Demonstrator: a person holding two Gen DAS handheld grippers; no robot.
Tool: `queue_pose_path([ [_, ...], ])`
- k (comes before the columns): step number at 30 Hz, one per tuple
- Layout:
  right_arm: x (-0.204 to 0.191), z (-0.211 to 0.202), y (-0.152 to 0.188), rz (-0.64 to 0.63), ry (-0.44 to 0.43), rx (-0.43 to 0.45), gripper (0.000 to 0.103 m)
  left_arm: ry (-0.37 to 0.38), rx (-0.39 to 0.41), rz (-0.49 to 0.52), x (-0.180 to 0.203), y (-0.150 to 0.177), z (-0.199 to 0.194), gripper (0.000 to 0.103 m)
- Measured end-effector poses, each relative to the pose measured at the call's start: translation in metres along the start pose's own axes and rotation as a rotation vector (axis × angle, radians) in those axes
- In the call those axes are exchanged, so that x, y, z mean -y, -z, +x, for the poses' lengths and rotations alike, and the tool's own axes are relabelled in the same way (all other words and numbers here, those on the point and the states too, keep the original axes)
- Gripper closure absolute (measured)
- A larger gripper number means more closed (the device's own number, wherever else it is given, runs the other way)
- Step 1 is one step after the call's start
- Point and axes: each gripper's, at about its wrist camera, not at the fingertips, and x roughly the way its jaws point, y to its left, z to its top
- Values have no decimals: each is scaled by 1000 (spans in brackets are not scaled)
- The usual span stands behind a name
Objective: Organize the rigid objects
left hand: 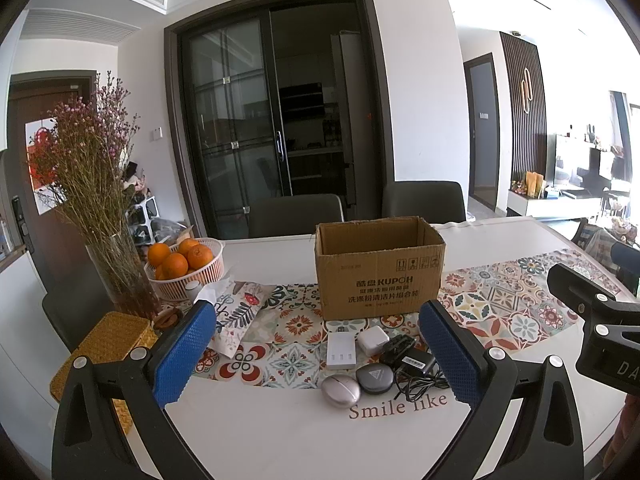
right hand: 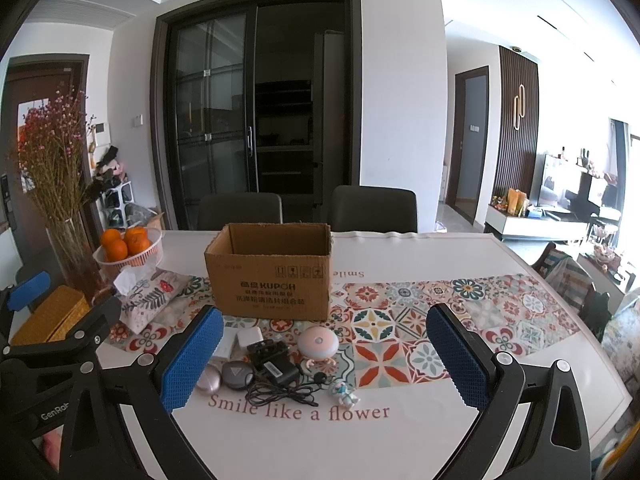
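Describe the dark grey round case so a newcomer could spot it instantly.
Find the open cardboard box on the patterned table runner; a cluster of small gadgets lies in front of it. The dark grey round case sits at the near edge, beside a pinkish oval case. Only it bears a triangle mark on its lid.

Brown cardboard box (right hand: pixel 270 270) on floral-tiled runner (right hand: pixel 400 320) (red, teal, cream).

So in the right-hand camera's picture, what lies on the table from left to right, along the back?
Yellow woven box → glass vase → basket of oranges → cardboard box.
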Motion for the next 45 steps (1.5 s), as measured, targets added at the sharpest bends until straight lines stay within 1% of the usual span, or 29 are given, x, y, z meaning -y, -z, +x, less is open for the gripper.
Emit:
queue_pose_path([
  [7,-1,2,3,-2,-5,-7,0,7,-12,0,0,3,3,0],
  [13,-4,11,9,1,-17,-45,0,23,-63,1,-1,8,13,0],
  [18,-7,28,16,1,-32,-121,0,43,-153,7,-3,17,30,0],
  [20,-9,36,20,-1,-40,-150,0,52,-174,7,-4,21,34,0],
  [24,-12,53,26,-4,-55,-207,1,38,-216,23,-4,28,47,0],
  [29,-18,75,34,-29,-77,-270,1,44,-273,41,-5,38,67,0],
  [37,-29,108,44,-90,-93,-343,1,44,-341,71,-3,51,98,1],
  [42,-31,136,49,-106,-112,-404,3,56,-396,75,0,58,119,1],
  [45,-32,150,51,-119,-129,-434,6,76,-438,80,3,64,134,1],
])
